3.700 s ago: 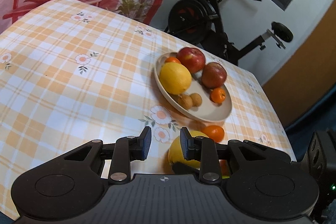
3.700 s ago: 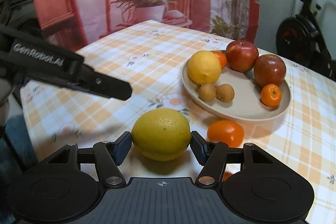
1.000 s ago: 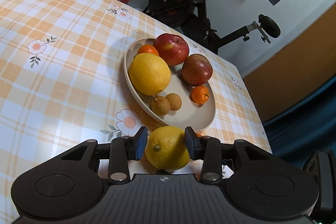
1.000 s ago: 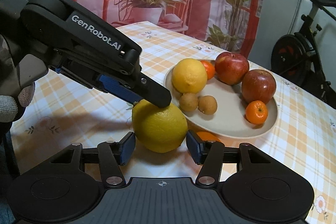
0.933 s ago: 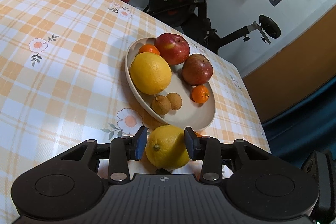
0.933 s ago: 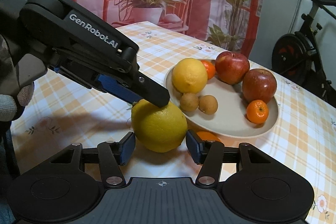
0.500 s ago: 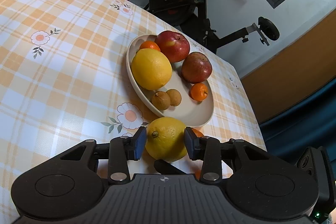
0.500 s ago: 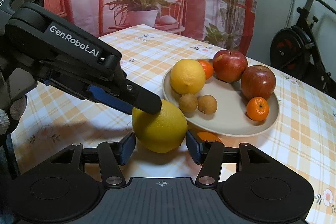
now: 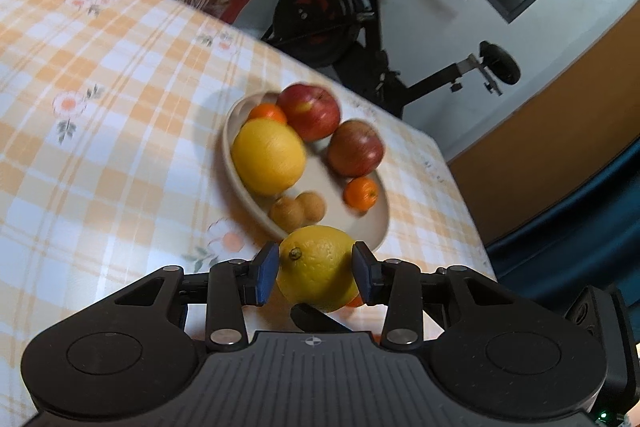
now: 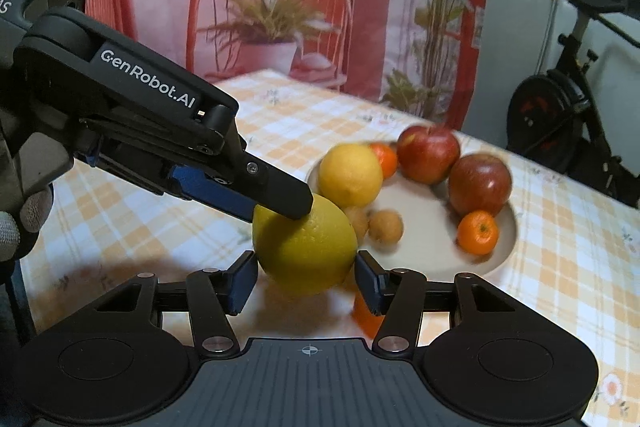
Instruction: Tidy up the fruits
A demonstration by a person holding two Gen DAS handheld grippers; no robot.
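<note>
My left gripper [image 9: 315, 273] is shut on a yellow lemon [image 9: 318, 273] and holds it just above the tablecloth, in front of the beige plate [image 9: 380, 227]. The lemon also shows in the right wrist view [image 10: 306, 247], with the left gripper's fingers [image 10: 280, 195] across its top. My right gripper [image 10: 306, 285] is open, with one jaw on each side of the lemon and small gaps. The plate [image 10: 424, 247] holds a second lemon [image 10: 350, 175], two red apples [image 10: 480, 183], two small oranges and two brown fruits. An orange [image 10: 366, 317] lies on the cloth under the lemon.
The checked orange tablecloth [image 9: 100, 147] spreads left of the plate. The table's far edge [image 9: 460, 195] lies just past the plate. An exercise bike [image 9: 360, 23] stands beyond it. A pink backdrop [image 10: 280, 7] hangs behind the table.
The left gripper closed on the lemon and raised it slightly toward the plate. The right gripper stayed open around it. Both views shifted closer to the plate.
</note>
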